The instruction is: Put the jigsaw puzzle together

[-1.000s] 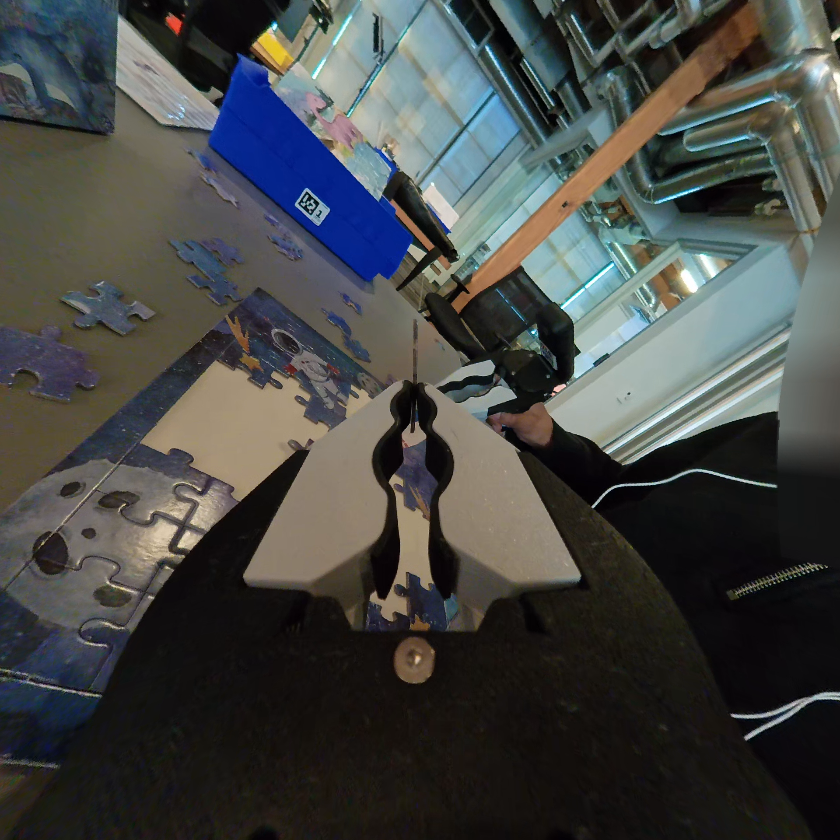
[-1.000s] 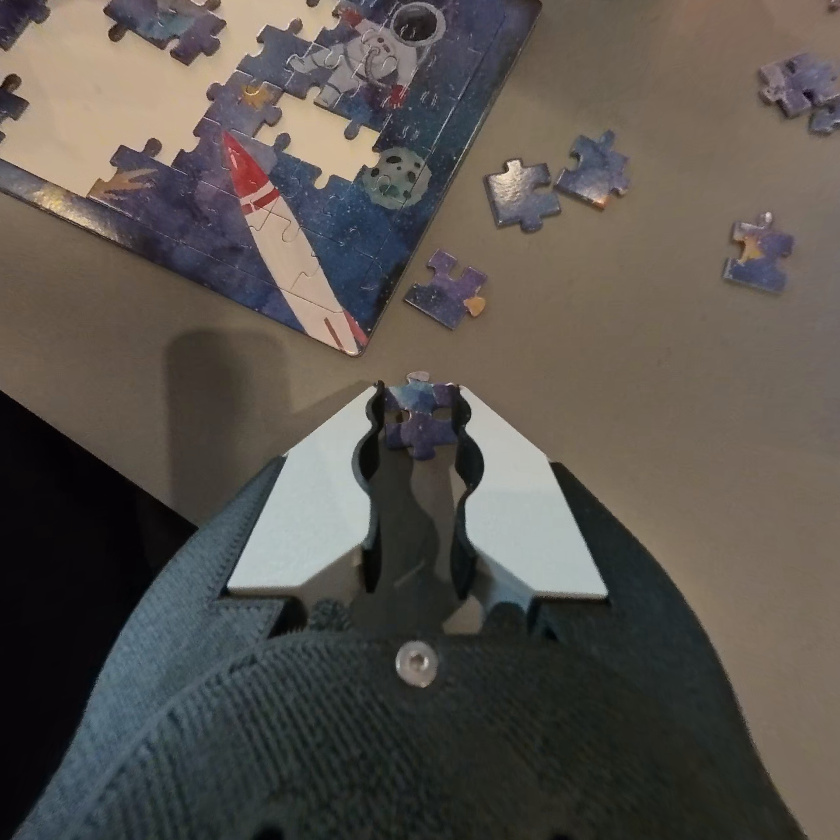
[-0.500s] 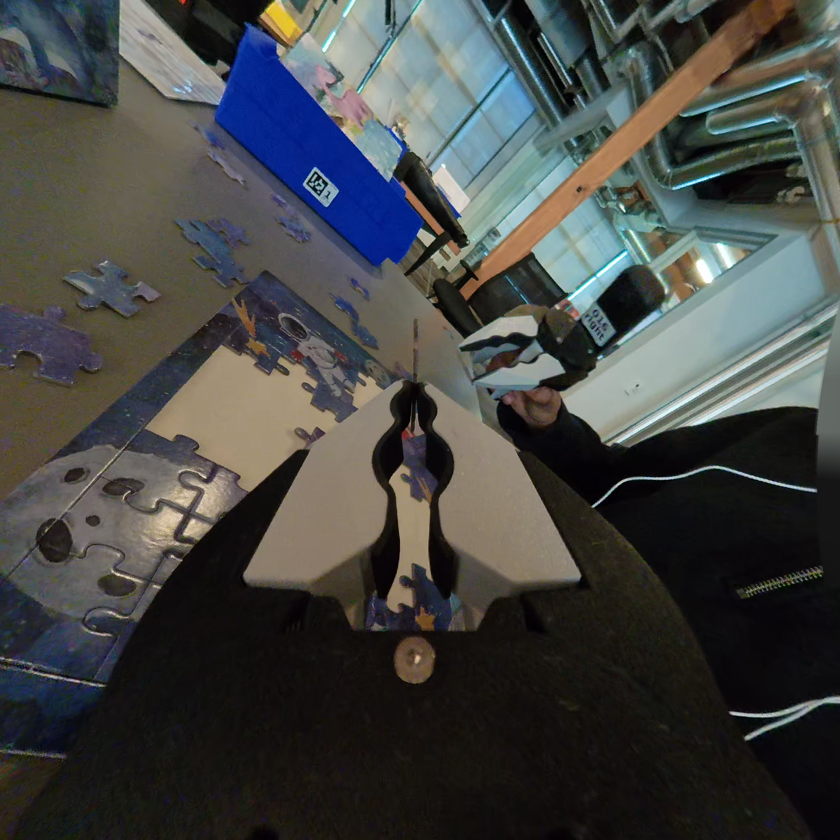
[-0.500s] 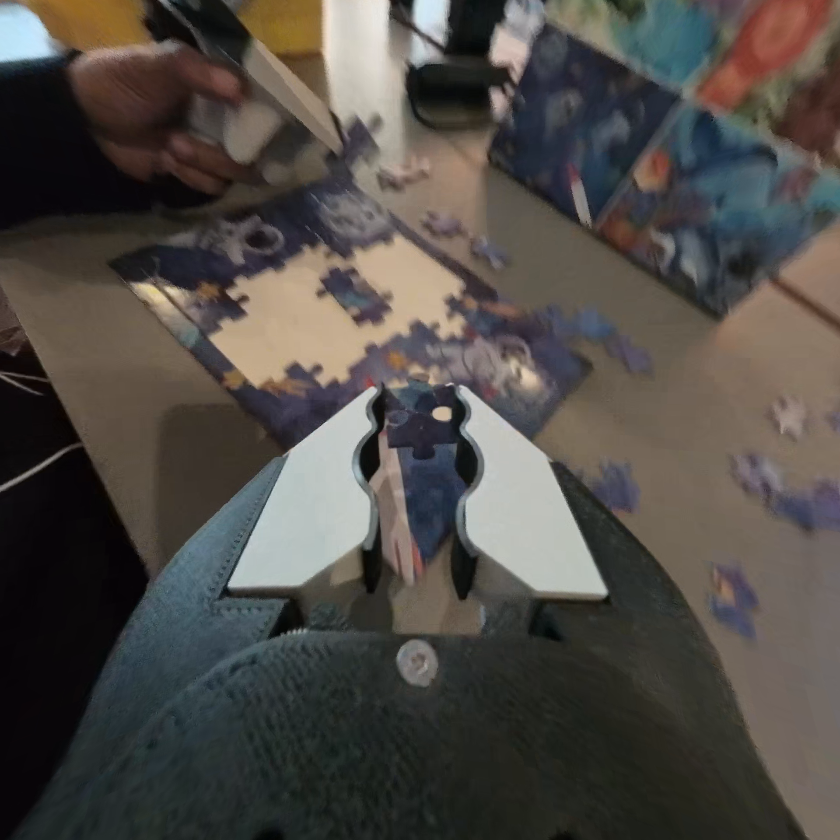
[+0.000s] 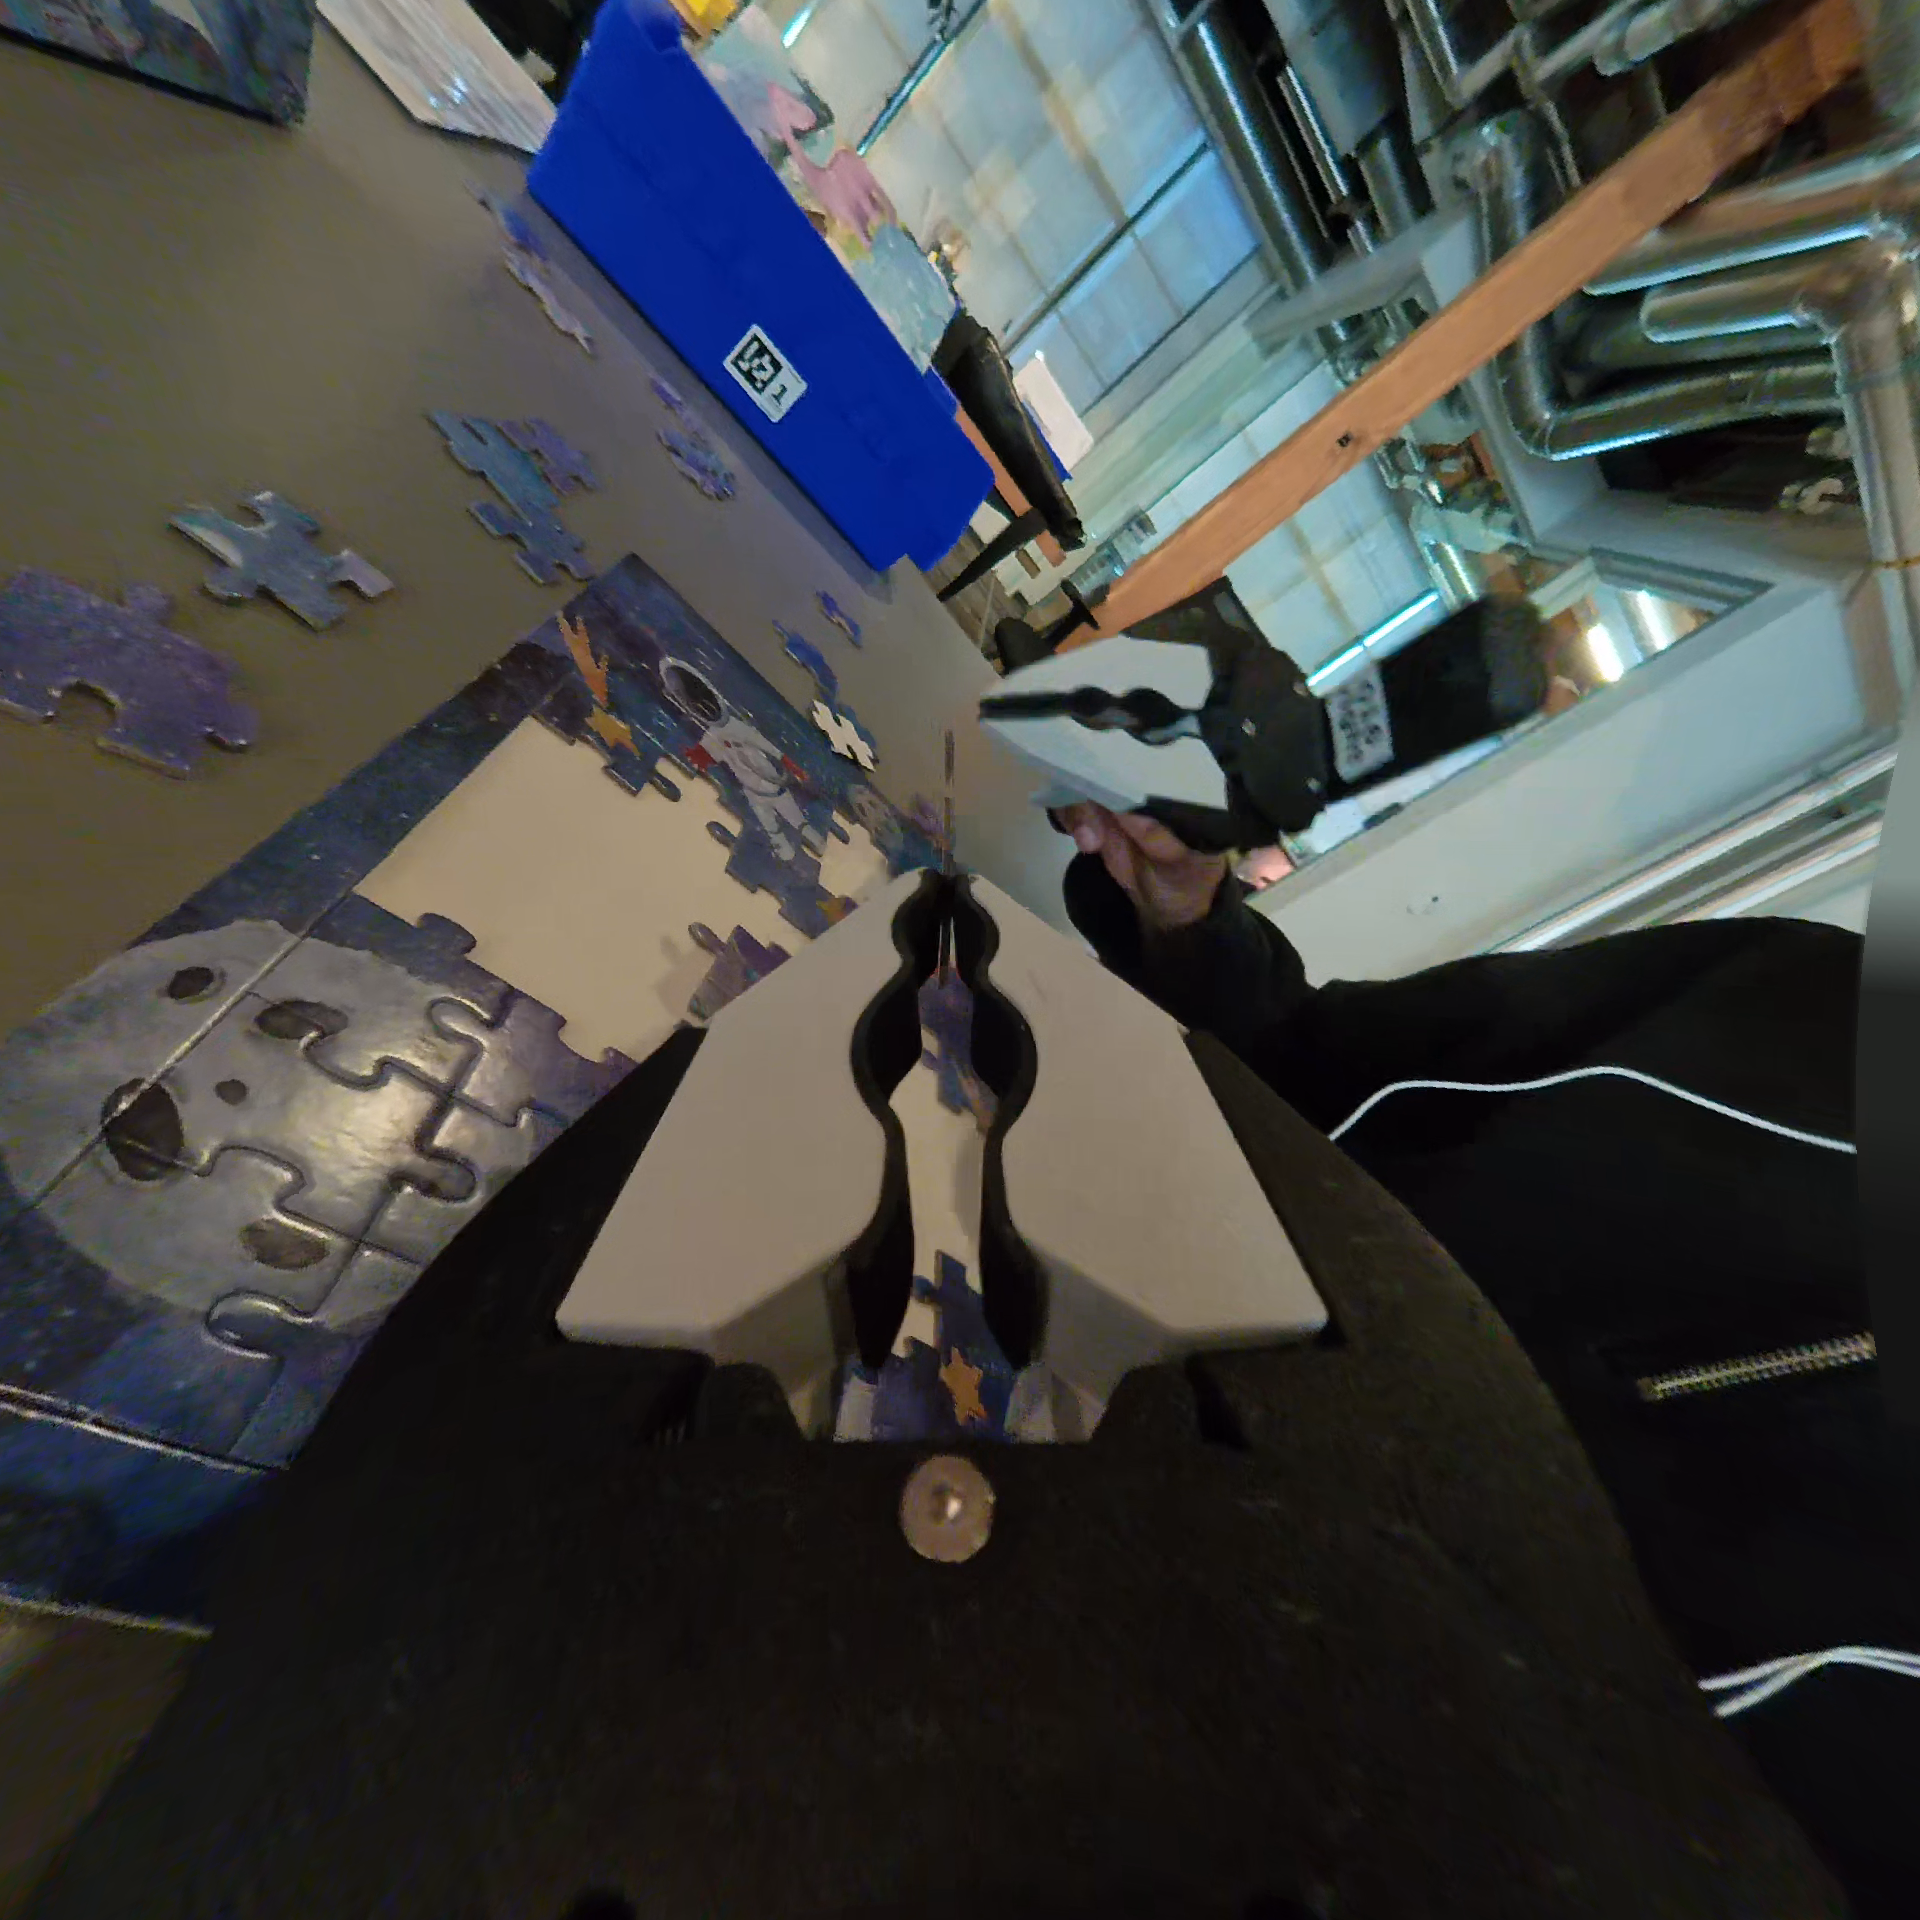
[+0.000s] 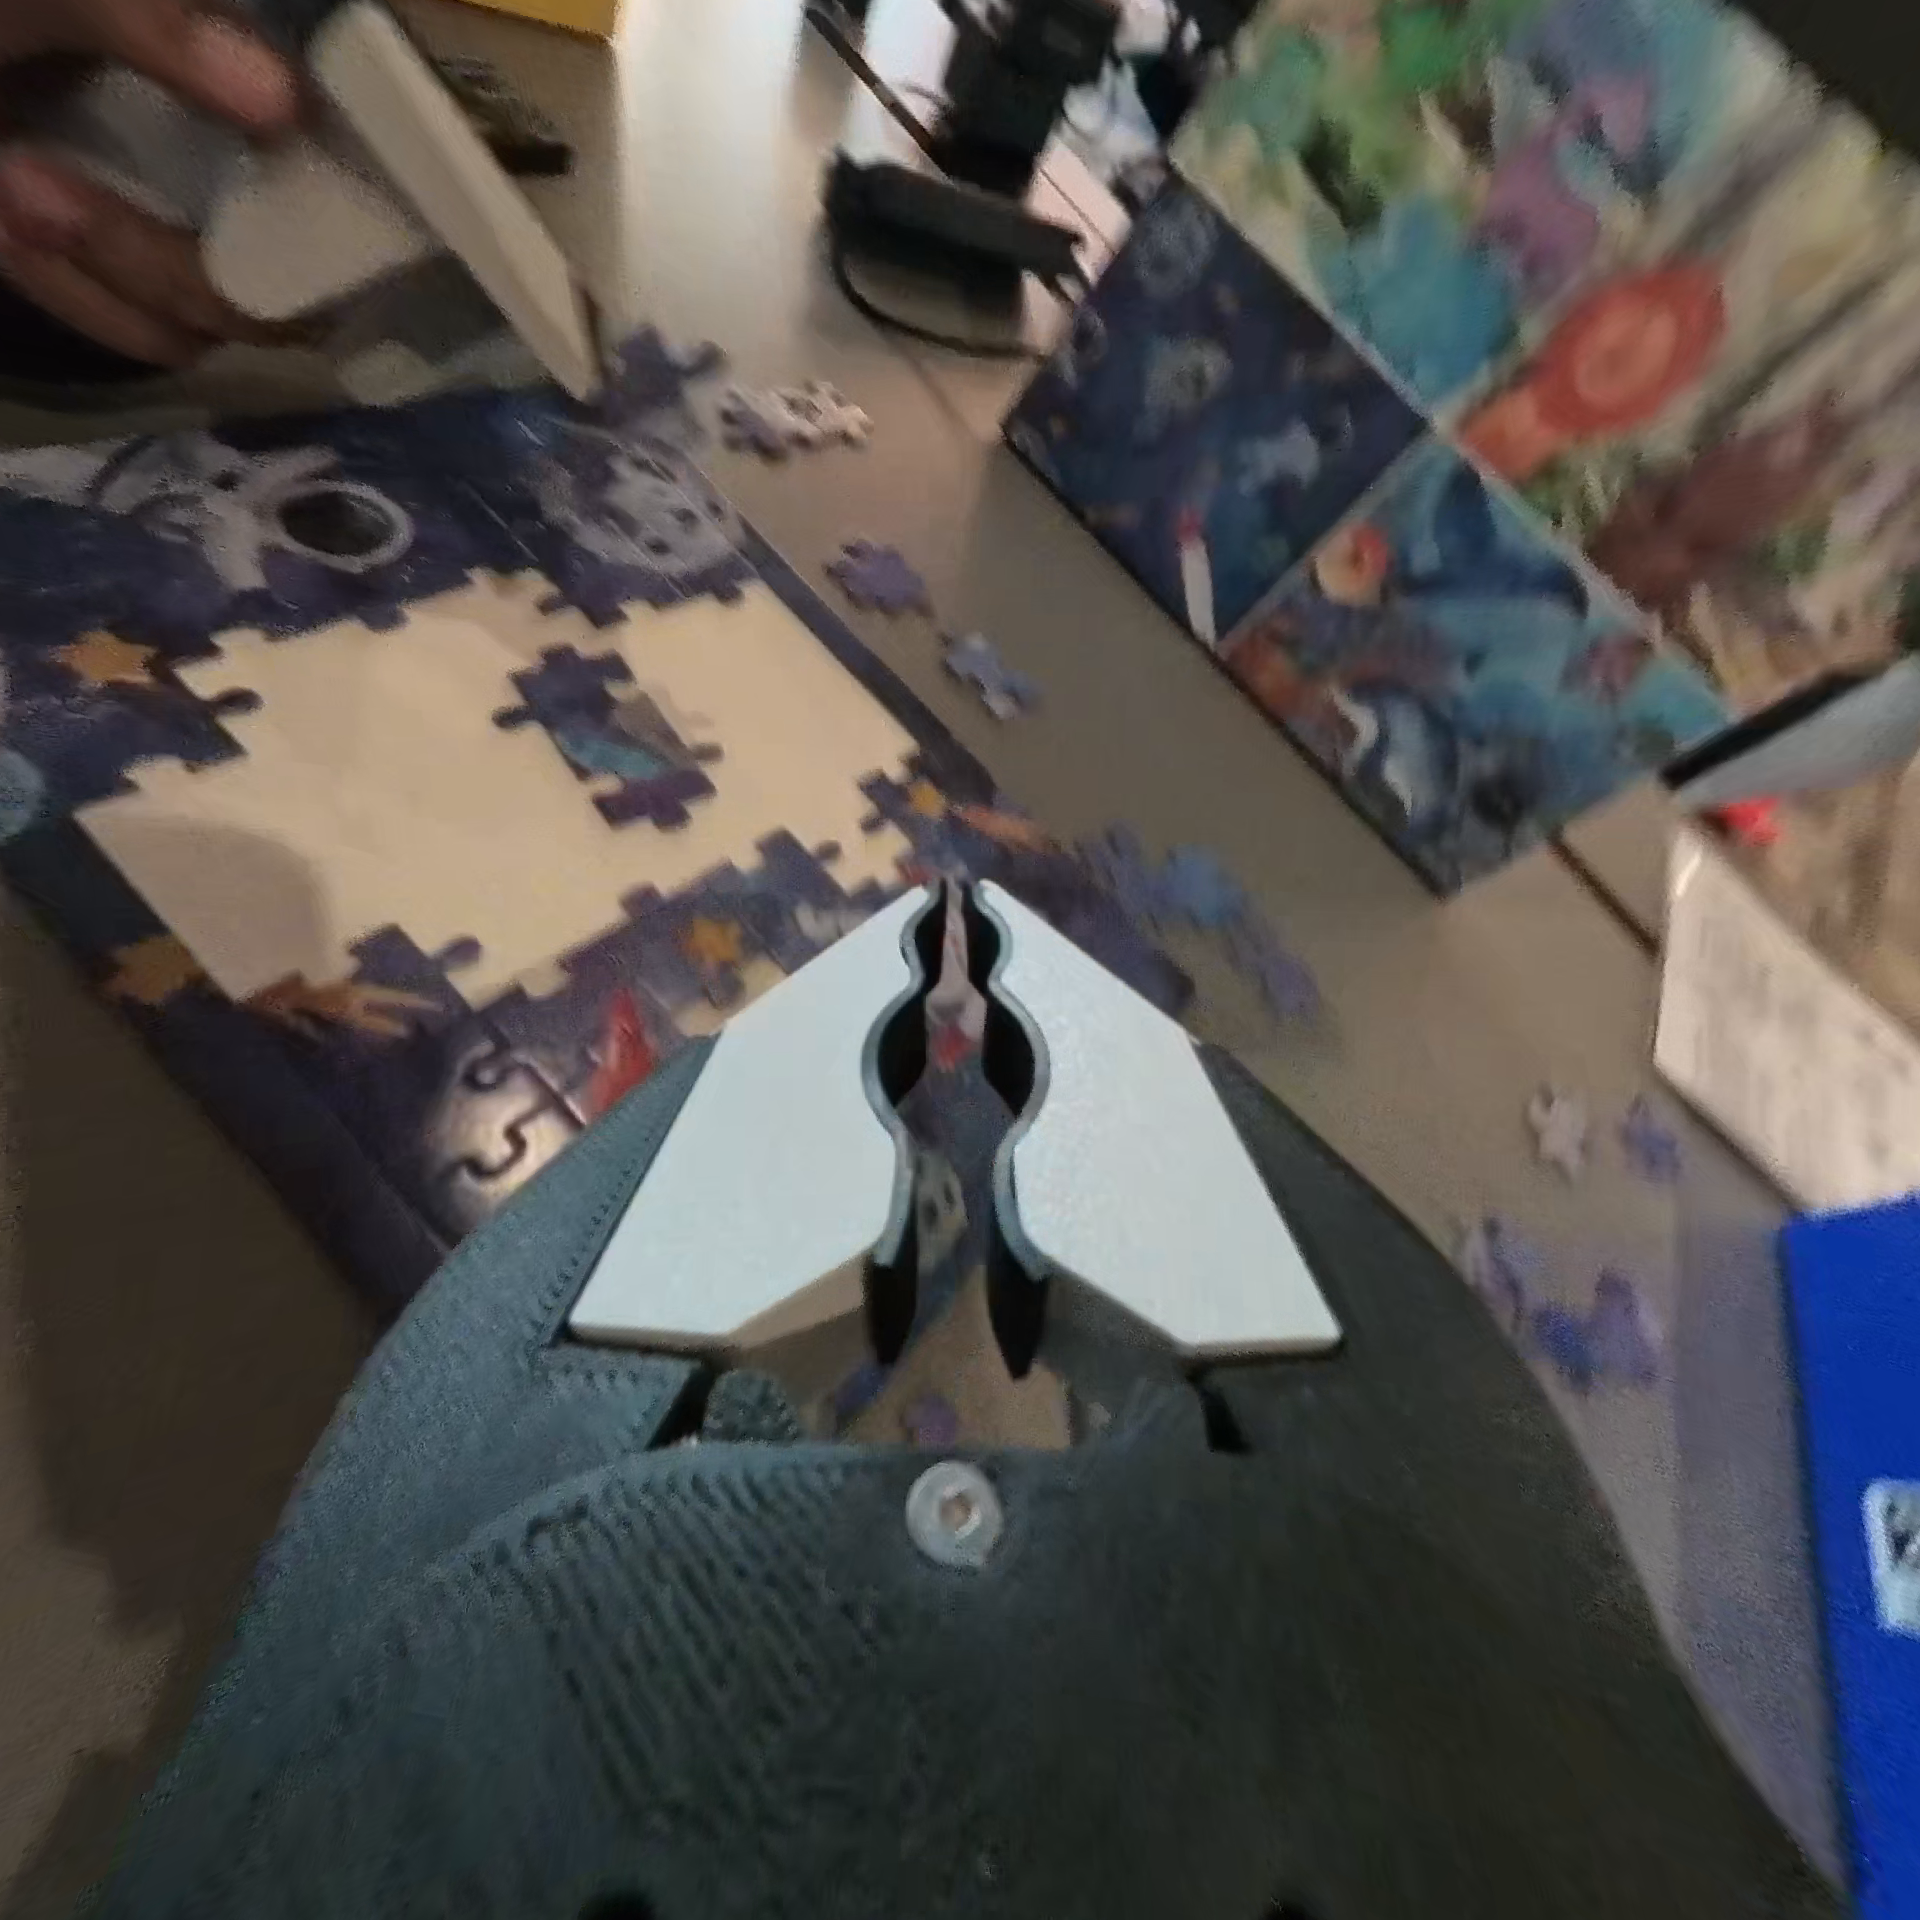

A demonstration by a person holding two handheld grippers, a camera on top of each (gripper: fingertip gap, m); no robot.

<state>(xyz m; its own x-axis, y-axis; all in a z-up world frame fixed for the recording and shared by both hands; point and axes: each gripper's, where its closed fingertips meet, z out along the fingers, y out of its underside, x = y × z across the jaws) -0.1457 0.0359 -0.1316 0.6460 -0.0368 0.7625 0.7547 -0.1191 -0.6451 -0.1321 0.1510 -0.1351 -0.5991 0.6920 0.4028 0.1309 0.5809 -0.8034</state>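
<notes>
Clamped edge-on in the left gripper (image 5: 948, 883) is a thin puzzle piece (image 5: 948, 800); the right gripper (image 6: 958, 896) is likewise pinched on a piece (image 6: 954, 961). Beneath, the puzzle board (image 6: 436, 800) is bordered, its cream middle largely unfilled, and loose pieces (image 5: 281, 545) lie scattered beside it.

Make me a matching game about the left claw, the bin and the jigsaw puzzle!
Things:
1. left claw
2. bin
3. jigsaw puzzle

What fits:
A. blue
B. middle not filled in yet
C. shut on a thin puzzle piece

Pairs: 1-C, 2-A, 3-B
</notes>
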